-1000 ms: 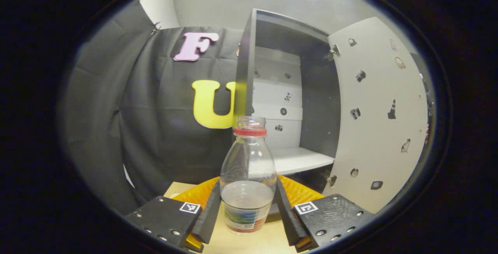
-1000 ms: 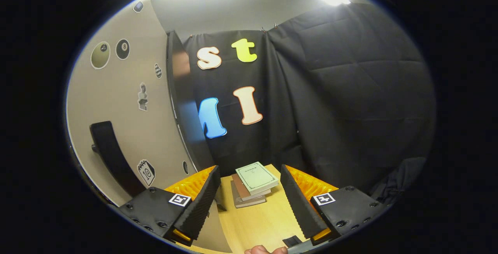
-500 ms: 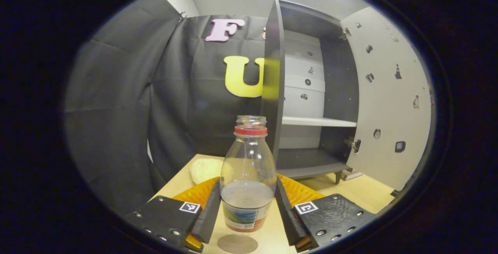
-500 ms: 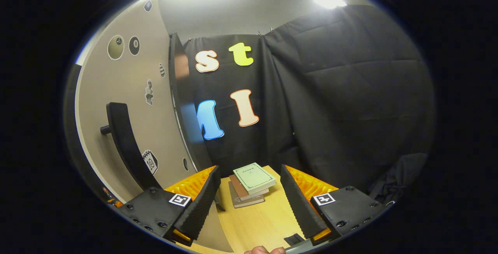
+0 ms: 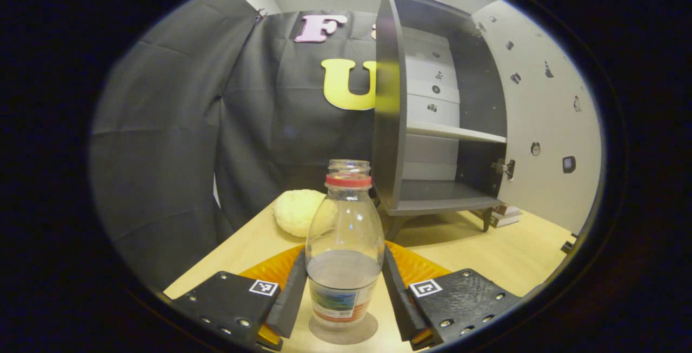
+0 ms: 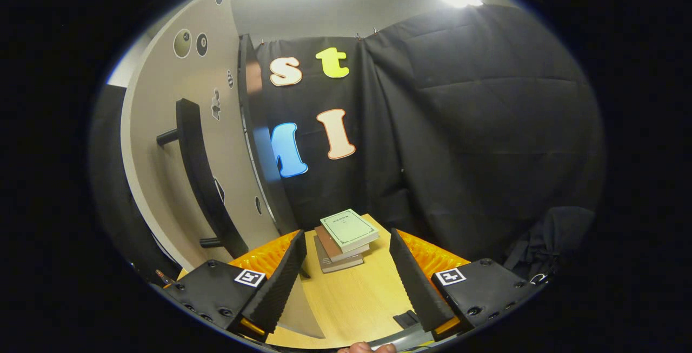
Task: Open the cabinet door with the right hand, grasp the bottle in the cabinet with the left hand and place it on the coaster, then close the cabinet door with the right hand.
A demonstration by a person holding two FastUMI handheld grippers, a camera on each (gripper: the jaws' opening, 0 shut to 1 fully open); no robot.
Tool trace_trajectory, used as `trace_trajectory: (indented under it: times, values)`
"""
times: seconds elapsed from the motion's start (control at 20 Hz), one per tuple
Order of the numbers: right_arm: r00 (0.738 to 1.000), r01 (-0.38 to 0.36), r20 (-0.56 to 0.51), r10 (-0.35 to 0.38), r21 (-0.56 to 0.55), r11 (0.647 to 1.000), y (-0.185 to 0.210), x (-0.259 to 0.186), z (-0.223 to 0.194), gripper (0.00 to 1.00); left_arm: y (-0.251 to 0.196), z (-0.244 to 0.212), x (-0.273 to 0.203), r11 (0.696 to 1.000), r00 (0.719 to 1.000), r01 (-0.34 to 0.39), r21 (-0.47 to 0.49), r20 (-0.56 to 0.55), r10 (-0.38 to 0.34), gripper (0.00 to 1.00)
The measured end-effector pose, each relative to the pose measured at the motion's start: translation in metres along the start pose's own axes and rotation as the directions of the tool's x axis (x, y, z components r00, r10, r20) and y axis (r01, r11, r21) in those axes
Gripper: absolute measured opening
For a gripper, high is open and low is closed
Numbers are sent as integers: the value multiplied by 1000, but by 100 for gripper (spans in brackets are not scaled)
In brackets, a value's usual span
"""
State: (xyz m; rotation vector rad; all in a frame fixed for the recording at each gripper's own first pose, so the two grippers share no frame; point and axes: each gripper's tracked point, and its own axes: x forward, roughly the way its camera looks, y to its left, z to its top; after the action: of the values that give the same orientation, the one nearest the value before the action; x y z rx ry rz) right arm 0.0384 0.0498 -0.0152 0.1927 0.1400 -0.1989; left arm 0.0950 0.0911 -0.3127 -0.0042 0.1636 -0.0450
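Clear plastic bottle [image 5: 344,245] sits clamped in your left gripper [image 5: 344,296] jaws, over the grey coaster [image 5: 343,333] near the table's front edge; lower it straight, then release. Right gripper [image 6: 346,277] jaws stand apart beside the door handle [image 6: 203,177].

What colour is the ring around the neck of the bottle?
Red. The ring on the bottle shows best in the left gripper view.
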Motion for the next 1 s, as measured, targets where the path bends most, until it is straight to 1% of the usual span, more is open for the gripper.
trace_trajectory:
  times: [0.2, 0.25, 0.4, 0.45, 0.5, 0.55, 0.6, 0.65, 0.7, 0.8, 0.9, 0.95, 1.0]
  values:
    - [1000, 26, -10, -26, -15, 1000, -6, -6, -6, 98, -12, -16, 1, 997, 999, 32, 68, -15, -31, 73]
    - [999, 30, -11, -30, -21, 999, -7, -7, -5, 98, -12, -19, -1, 997, 999, 37, 72, -9, -36, 75]
    - [999, 44, -5, -44, -13, 999, -9, -5, 0, 98, -20, -24, -1, 994, 999, 50, 95, -13, -48, 70]
    - [999, 42, -4, -42, -6, 999, -8, -5, 1, 98, -22, -26, -3, 993, 998, 59, 103, -6, -59, 73]
    - [999, 40, -2, -40, 1, 999, -6, -4, 2, 98, -24, -27, -6, 992, 998, 58, 108, -12, -57, 72]
    - [999, 37, -2, -37, 1, 999, -5, -5, 1, 98, -24, -25, -9, 992, 998, 62, 108, -10, -61, 71]
    - [999, 36, -5, -36, -1, 999, -4, -4, -1, 98, -24, -25, -9, 992, 998, 63, 113, -14, -62, 74]
    - [999, 33, -10, -33, -2, 999, -3, -3, -2, 98, -23, -25, -11, 992, 998, 62, 109, -16, -60, 72]
    - [1000, 28, -14, -28, -2, 1000, -1, -3, -3, 98, -21, -25, -11, 994, 998, 58, 97, -19, -56, 72]
    - [999, 27, -19, -27, -5, 1000, -1, -4, -7, 98, -14, -26, -11, 996, 999, 46, 73, -28, -44, 79]
    - [999, 28, -27, -29, -13, 1000, -1, -4, -11, 98, -9, -28, -11, 997, 999, 32, 72, -42, -29, 78]
    - [999, 29, -30, -29, -15, 999, -1, -5, -13, 98, -9, -28, -14, 997, 999, 33, 71, -45, -30, 73]
    - [999, 29, -36, -30, -13, 999, -1, -6, -16, 98, -8, -29, -14, 997, 998, 38, 68, -50, -34, 77]
